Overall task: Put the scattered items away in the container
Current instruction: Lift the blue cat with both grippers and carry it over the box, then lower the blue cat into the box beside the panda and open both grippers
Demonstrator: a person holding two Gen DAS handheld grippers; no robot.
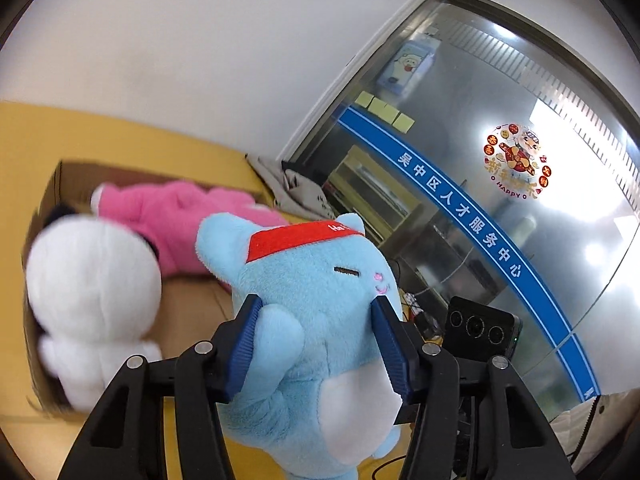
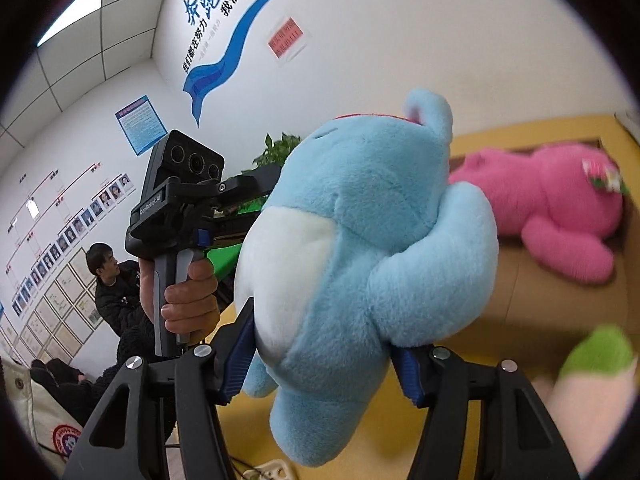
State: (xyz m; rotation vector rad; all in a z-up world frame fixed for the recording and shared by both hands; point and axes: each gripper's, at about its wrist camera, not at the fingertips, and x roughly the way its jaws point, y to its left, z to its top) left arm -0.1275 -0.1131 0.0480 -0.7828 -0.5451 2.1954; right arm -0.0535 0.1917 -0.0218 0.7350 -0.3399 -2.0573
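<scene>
Counting one blue plush (image 1: 316,312), two grippers (image 1: 316,344) (image 2: 324,364).

The blue plush cat (image 1: 316,320) is fluffy, matt pile (its red headband (image 1: 296,240) looks like flat felt); the cardboard box (image 1: 52,188) is dull, the glass door (image 1: 500,200) glossy.

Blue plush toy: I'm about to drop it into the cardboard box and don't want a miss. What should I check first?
1. Left gripper clamped on light blue plush toy with red headband: ok.
2. Right gripper clamped on it too: ok.
3. Toy directly above open brown cardboard box: cannot tell.
4. Bare box floor between pink plush bear and white plush toy: ok.
5. Both grippers release together: cannot tell.
</scene>
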